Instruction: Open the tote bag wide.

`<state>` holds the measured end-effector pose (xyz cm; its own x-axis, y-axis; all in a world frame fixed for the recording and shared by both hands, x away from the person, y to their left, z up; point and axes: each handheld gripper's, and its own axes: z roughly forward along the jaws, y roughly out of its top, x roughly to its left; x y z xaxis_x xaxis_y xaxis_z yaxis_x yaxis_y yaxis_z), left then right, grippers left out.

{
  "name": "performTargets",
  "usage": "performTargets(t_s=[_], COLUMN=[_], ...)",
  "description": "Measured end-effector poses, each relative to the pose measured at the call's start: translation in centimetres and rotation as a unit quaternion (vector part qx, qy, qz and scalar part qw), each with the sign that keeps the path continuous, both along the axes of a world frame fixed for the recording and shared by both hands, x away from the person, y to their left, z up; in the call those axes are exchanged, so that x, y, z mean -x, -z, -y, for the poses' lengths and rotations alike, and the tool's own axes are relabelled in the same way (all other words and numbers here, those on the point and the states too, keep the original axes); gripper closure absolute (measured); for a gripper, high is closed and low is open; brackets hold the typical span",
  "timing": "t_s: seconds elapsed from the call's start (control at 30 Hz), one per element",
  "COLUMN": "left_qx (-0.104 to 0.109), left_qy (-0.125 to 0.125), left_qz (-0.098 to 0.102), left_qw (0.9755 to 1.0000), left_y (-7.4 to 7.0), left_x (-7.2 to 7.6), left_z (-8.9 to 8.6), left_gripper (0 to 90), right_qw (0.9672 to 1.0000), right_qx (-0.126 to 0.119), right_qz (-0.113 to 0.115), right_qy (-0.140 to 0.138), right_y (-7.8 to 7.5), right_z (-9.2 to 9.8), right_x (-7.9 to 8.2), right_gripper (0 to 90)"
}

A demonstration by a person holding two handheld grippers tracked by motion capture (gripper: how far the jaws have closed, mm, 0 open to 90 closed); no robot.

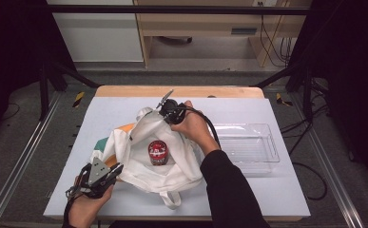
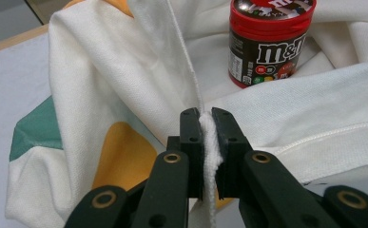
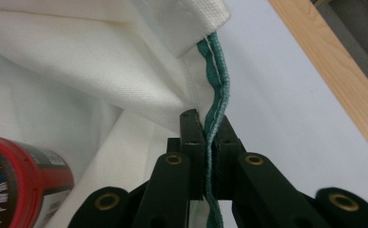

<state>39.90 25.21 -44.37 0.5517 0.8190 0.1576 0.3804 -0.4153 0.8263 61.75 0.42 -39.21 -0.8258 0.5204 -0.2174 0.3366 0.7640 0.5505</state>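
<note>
The white cloth bag [image 1: 148, 156] lies spread near the middle of the pale surface [image 1: 267, 199], its mouth pulled open, with orange and green patches on its left side. At the bag's near-left edge, the left gripper [image 1: 116, 169] has its fingers [image 2: 191, 142] pinched tight on a fold of the white rim, the cloth squeezed into a thin strip between the pads. Inside the open bag, standing upright on the lower layer of cloth, is the red-lidded M&M's jar [image 1: 158, 152]; in the left gripper view the jar [image 2: 269, 40] rises just beyond the gripped fold. At the bag's far edge, behind the jar, the right gripper [image 1: 164, 110] lifts the rim; its fingers [image 3: 193, 142] are clamped on the green-stitched hem where the white cloth meets it, and the jar [image 3: 15, 180] shows low to their left. Right of the bag, well apart from it, a clear plastic tray [image 1: 267, 142] sits on the surface.
</note>
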Motion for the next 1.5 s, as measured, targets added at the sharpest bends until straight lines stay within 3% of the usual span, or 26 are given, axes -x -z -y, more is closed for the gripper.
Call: performTargets(t_s=[0.27,0.5,0.6,0.67,0.73,0.93,1.2,1.5], left_qx=[-0.020,-0.016,-0.008,0.002,0.011,0.007,0.006,0.003], left_qy=[0.011,0.005,0.004,0.002,0.001,-0.002,-0.004,-0.009], left_qz=[-0.008,-0.001,0.004,0.005,0.006,0.011,0.015,0.021], left_qw=[0.9997,0.9999,0.9999,1.0000,0.9999,0.9999,0.9999,0.9997], left_y=[0.1,0.3,0.4,0.4,0.4,0.5,0.5,0.6], left_x=[0.5,0.5,0.5,0.4,0.3,0.2,0.1,0.1], left_z=[-0.2,0.0,-0.1,-0.2,-0.2,0.0,0.3,0.2], left_gripper=[84.2,84.0,83.0,81.4,79.4,72.0,66.5,62.5], right_qw=[0.9993,0.9988,0.9990,0.9986,0.9982,0.9973,0.9946,0.9937], right_qx=[0.028,0.033,0.019,-0.009,-0.020,-0.036,-0.076,-0.088], right_qz=[-0.011,-0.013,-0.015,-0.021,-0.014,0.008,0.023,0.029], right_qy=[0.020,0.035,0.037,0.047,0.055,0.064,0.066,0.064], right_y=[1.3,1.7,1.7,1.4,1.0,-0.1,-1.6,-2.4], right_z=[-0.1,-0.3,-0.2,0.3,0.7,1.8,3.6,4.9], right_x=[-0.8,-0.8,-0.6,-0.5,-0.2,1.7,3.8,5.0], right_gripper=[86.9,86.0,81.3,74.9,66.5,51.4,45.7,40.6])
